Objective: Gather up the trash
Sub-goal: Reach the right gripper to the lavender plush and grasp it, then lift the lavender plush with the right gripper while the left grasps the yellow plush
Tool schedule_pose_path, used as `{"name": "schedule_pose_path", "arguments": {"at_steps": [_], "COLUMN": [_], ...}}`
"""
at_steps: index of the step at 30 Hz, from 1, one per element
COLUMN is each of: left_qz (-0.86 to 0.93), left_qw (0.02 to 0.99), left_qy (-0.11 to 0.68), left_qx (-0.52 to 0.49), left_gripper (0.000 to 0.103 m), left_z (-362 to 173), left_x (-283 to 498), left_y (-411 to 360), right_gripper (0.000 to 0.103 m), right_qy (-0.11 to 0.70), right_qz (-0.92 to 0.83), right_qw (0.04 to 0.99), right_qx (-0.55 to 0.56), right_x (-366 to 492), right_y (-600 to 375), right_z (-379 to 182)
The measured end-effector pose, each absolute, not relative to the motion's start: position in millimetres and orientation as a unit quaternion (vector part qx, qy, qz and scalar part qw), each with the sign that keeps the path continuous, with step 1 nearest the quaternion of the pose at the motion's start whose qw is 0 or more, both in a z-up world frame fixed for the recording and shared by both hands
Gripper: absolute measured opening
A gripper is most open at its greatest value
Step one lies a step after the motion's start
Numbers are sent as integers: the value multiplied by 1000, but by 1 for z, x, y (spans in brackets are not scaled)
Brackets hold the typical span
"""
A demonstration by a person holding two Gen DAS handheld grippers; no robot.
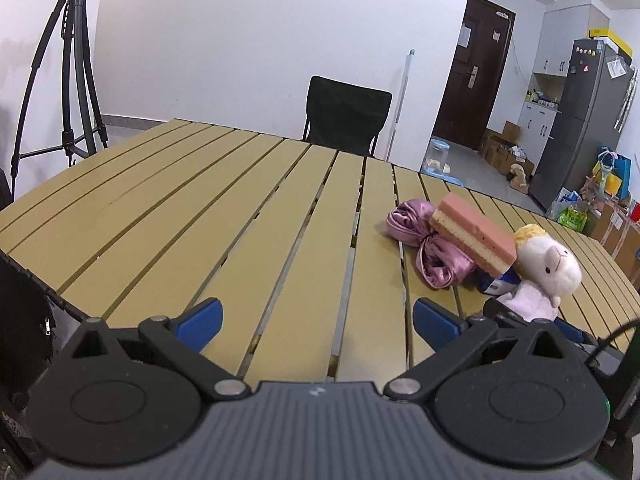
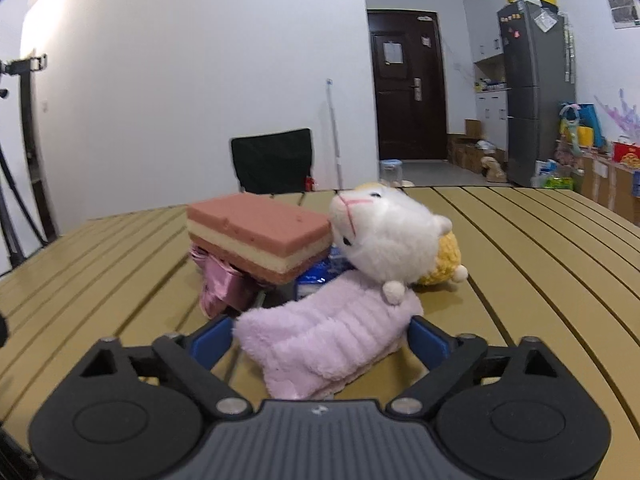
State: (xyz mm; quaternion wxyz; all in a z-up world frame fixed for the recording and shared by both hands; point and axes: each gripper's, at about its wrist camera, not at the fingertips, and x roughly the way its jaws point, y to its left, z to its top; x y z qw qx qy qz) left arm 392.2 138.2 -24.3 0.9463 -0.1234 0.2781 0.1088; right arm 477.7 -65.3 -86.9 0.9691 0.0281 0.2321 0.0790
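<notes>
Right wrist: jaws flank lilac plush cloth (image 2: 324, 354), seemingly untouched.

The right gripper (image 2: 322, 340) straddles a lilac fluffy cloth (image 2: 320, 344) near the table's (image 2: 540, 264) near edge, jaws wide; behind lie a plush sheep (image 2: 384, 236) and layered sponge (image 2: 256, 236)

light: even, bright indoor | shadows: soft | edges: fisheye-bent, dark corners
</notes>
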Motion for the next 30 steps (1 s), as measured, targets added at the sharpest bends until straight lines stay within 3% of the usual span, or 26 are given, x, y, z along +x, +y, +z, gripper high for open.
{"name": "schedule_pose_path", "arguments": {"at_steps": [2, 4, 14, 18, 23, 30], "left_qz": [109, 110, 113, 112, 104, 93], "left_qw": [946, 946, 945, 946, 948, 952], "left_qy": [278, 279, 278, 277, 275, 266], "left_qx": [-123, -124, -130, -124, -122, -117], "left_gripper": [103, 103, 103, 103, 103, 103], "left_z": [-26, -27, -27, -28, -26, -24], "left_x": [390, 388, 384, 383, 385, 383], "left_y": [140, 141, 146, 144, 136, 121], "right_gripper": [83, 72, 50, 29, 21, 16], "right_qy": [237, 241, 238, 236, 225, 218], "right_qz": [77, 78, 98, 112, 124, 149], "right_qw": [968, 967, 966, 964, 966, 964], "right_qx": [29, 32, 35, 42, 39, 40], "right_x": [479, 479, 469, 460, 448, 427], "right_y": [-63, -64, -78, -85, -92, -111], "right_z": [-89, -92, -87, -84, -78, -71]}}
